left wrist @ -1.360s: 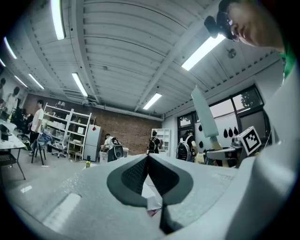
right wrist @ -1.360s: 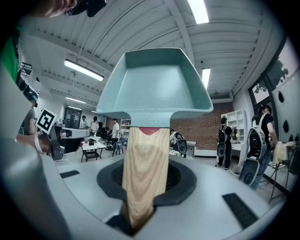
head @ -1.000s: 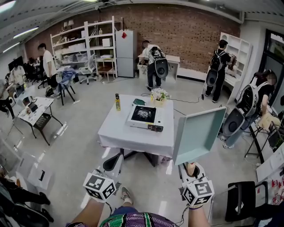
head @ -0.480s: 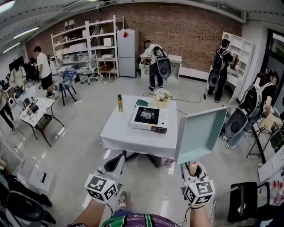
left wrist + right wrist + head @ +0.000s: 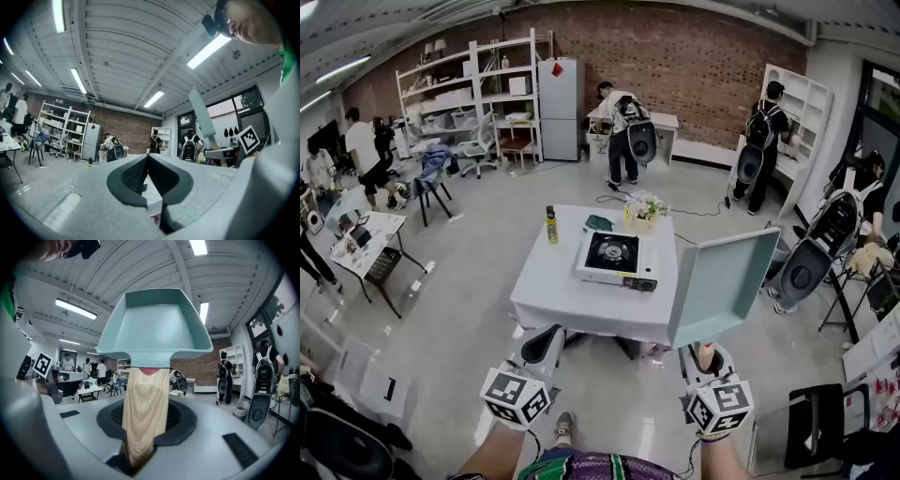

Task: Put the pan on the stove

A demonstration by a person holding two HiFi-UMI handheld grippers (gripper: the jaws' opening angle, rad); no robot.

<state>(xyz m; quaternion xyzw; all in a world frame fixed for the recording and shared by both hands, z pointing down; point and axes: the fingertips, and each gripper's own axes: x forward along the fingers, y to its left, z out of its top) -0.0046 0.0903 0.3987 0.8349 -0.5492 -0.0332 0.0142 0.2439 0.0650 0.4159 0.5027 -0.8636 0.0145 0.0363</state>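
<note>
Carrying phase, head view with both gripper views. The right gripper (image 5: pixel 704 356) is clamped on the wooden handle (image 5: pixel 142 414) of the square teal pan (image 5: pixel 724 284). The right gripper view shows the handle filling the gap between the jaws, which stand partly apart because the wood holds them so. The left gripper (image 5: pixel 546 341) carries nothing: its pads meet at the tips with no object between them (read in the left gripper view).

We draw attention to one relation. The pan's long axis runs from the handle straight out along the line of the right jaws, so the basin projects ahead of the gripper. The stove (image 5: pixel 616 259) sits on the white table (image 5: pixel 581 314), ahead of the pan and to its left in the head view, well apart from it. The burner is bare.

We judge that the coming move must carry the basin forward and leftward across the table's near right corner. The right hand alone bears the load, and the left plays no part yet.
</note>
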